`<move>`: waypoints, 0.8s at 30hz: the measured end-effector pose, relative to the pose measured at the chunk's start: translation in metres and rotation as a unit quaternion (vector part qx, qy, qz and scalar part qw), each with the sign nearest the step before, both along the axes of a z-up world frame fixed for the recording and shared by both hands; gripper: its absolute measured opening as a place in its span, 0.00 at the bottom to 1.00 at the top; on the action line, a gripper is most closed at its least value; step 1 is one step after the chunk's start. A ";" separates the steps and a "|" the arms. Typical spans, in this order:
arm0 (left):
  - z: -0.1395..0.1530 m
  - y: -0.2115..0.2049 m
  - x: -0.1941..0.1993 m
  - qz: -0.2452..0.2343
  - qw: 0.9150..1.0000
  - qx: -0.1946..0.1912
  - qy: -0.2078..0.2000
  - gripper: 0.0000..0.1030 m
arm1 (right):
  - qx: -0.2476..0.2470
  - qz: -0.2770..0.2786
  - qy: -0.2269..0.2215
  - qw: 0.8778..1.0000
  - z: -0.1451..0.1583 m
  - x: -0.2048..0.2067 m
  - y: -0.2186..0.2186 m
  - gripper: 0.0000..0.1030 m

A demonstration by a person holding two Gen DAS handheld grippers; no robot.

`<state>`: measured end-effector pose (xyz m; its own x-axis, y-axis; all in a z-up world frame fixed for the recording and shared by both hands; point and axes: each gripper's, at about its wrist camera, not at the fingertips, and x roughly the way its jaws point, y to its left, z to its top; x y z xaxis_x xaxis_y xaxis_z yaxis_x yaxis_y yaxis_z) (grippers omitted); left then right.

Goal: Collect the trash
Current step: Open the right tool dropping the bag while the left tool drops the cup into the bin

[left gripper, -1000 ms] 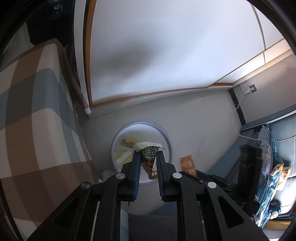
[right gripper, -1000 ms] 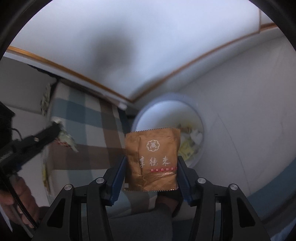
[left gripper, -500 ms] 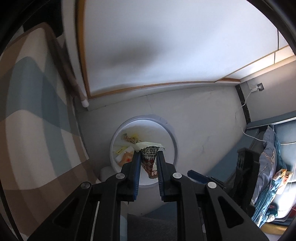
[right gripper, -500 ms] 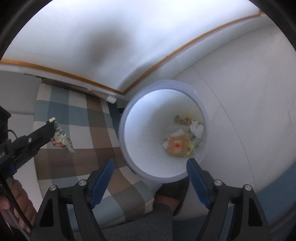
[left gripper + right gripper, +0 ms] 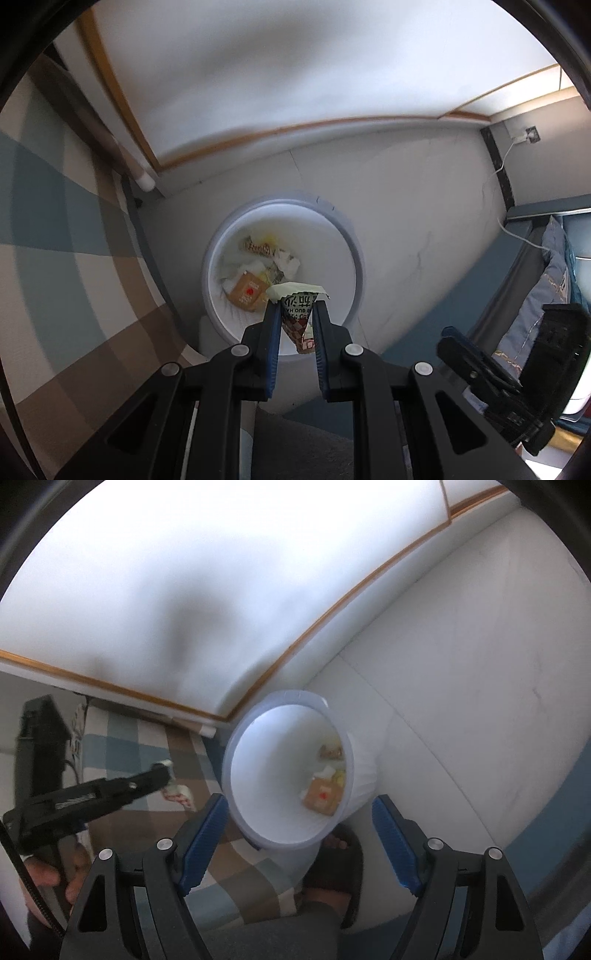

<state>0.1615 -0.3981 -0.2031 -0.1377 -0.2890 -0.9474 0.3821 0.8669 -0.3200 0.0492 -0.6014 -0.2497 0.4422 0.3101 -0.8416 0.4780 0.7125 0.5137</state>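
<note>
Two grippers are in view over one white trash bin (image 5: 354, 254) standing on the pale floor, near its corner where two wood-trimmed walls meet. Left gripper (image 5: 295, 314): jaws narrow, clamped on one crumpled printed wrapper (image 5: 300, 317) held above the bin's near rim. Right gripper (image 5: 299, 827): jaws wide, nothing between them, the bin's mouth showing through the gap. Inside the bin lie several scraps, their exact number unclear, among them one orange-brown packet (image 5: 320, 795) with a red mark. One plaid-covered cushion (image 5: 55, 258) borders the bin; one foot in a black sandal (image 5: 338, 864) stands beside it.

Compared with a second earlier, the orange-brown packet has left the right jaws and now rests on the bin's bottom, and those jaws have spread. The left gripper has kept its wrapper and has come lower and closer over the bin.
</note>
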 end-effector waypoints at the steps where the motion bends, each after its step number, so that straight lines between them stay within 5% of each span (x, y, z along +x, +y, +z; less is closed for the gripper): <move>1: -0.001 -0.003 0.000 -0.004 1.000 0.006 0.005 0.12 | -0.001 -0.004 -0.002 1.000 0.002 -0.001 -0.002 0.78; 4: -0.005 -0.007 -0.002 -0.011 1.000 0.011 0.023 0.20 | -0.001 -0.010 -0.007 1.000 0.007 -0.003 -0.004 0.78; 8: 0.009 -0.002 -0.005 -0.014 1.000 -0.008 -0.005 0.71 | -0.007 -0.008 -0.007 1.000 0.007 -0.005 -0.003 0.79; 24: 0.032 0.012 -0.022 -0.025 0.998 -0.001 -0.057 0.73 | -0.004 -0.013 -0.024 1.000 0.020 -0.015 0.000 0.80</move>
<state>0.1394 -0.3865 -0.1713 -0.0427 -0.2867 -0.9571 0.4588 0.8453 -0.2737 0.0339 -0.6018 -0.2296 0.4907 0.2916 -0.8211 0.4717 0.7035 0.5317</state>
